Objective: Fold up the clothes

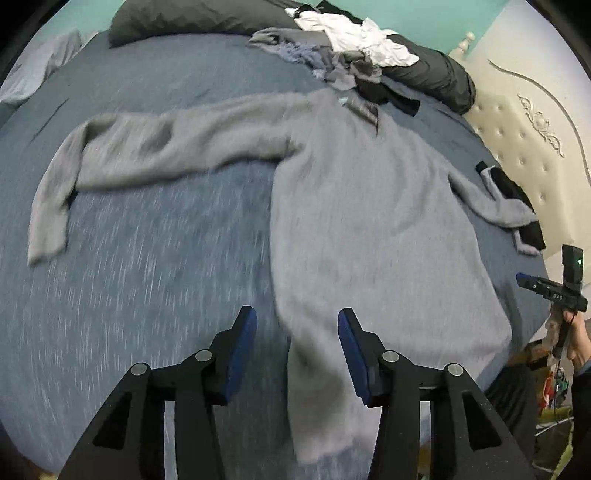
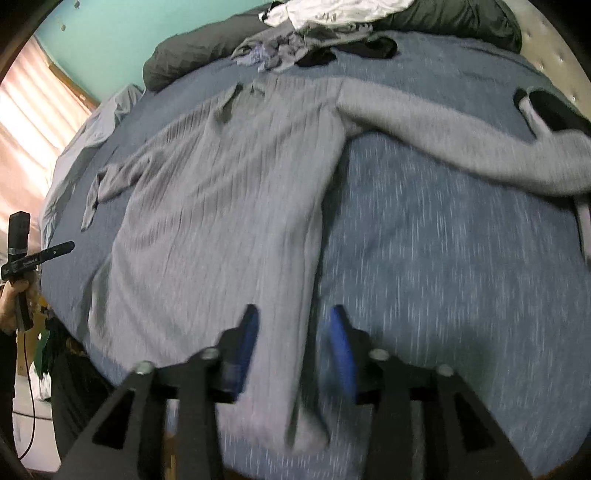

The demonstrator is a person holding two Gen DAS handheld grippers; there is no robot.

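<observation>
Fuzzy ribbed grey sweater (image 1: 369,206) flat on heathered blue bedsheet (image 1: 147,295), both tools (image 1: 297,354) (image 2: 291,347) open, blue-padded.

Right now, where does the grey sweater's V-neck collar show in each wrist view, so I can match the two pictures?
Left wrist view: the collar sits upper centre-right, at the far end of the grey sweater.
Right wrist view: the collar sits upper centre-left, at the sweater's far end.
Shared landmark: the pile of clothes just beyond the collar, with white garments on top, at the top of both pictures.
</observation>
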